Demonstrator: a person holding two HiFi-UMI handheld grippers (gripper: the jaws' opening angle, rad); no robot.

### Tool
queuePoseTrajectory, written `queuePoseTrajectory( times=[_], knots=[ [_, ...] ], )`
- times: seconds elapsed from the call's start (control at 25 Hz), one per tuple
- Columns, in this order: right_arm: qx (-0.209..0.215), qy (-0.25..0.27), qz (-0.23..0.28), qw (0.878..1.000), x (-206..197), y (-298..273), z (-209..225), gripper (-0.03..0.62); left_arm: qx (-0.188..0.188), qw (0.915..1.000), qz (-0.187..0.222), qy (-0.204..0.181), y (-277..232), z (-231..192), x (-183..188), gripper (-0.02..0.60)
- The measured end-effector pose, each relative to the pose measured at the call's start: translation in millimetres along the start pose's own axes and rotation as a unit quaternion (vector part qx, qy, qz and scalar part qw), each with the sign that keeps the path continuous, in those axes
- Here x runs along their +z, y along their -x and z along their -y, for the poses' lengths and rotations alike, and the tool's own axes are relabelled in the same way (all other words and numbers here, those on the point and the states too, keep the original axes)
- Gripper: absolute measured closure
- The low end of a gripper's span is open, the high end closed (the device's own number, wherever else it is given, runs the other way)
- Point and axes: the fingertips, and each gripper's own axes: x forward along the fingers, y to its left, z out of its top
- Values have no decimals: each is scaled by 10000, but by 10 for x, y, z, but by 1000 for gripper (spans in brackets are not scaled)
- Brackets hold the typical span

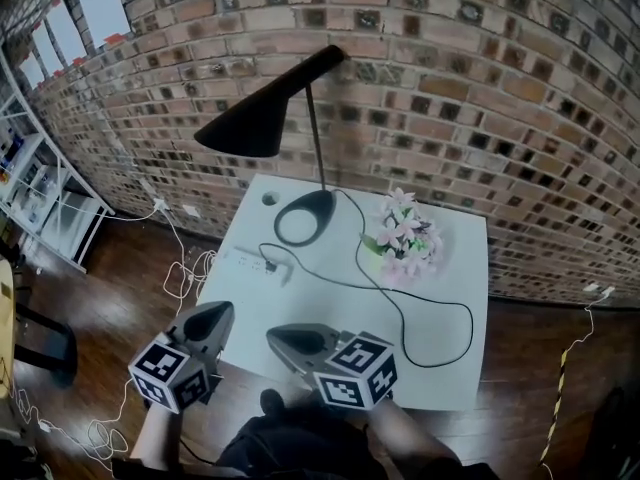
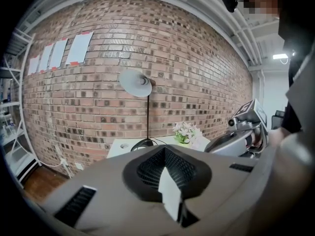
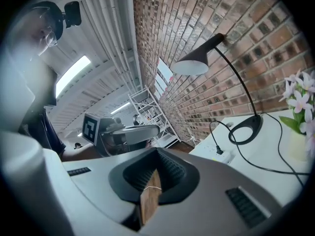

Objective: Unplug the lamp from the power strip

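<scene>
Left tool [image 1: 213, 316] and right tool [image 1: 280, 338] are hanging at the counter's [image 1: 450, 268] near edge, jaws together, gripping nothing. Lamp [image 1: 262, 120] plug [image 1: 271, 265] is sitting in the power strip [image 1: 243, 260] by the left edge — socket detail too small to read — with open counter lying between.

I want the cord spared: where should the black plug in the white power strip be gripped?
Probably the stubby body of the black plug, pinched across its sides from above: it stands up from the flat-lying white power strip.

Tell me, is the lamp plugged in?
Plugged in. The lamp's black plug sits in the white power strip on the table.
</scene>
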Motion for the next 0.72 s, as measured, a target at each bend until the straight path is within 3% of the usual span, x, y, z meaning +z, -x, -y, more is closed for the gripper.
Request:
queuePoseTrajectory(
  times=[0.32,0.72],
  knots=[
    [-209,54,-4,9998,11,18,132,603,-177,9996,-120,-165,-234,-35,-21,580],
    [-852,14,-92,9963,62,-130,410,603,-663,9975,-129,-220,-496,-266,-47,581]
  ],
)
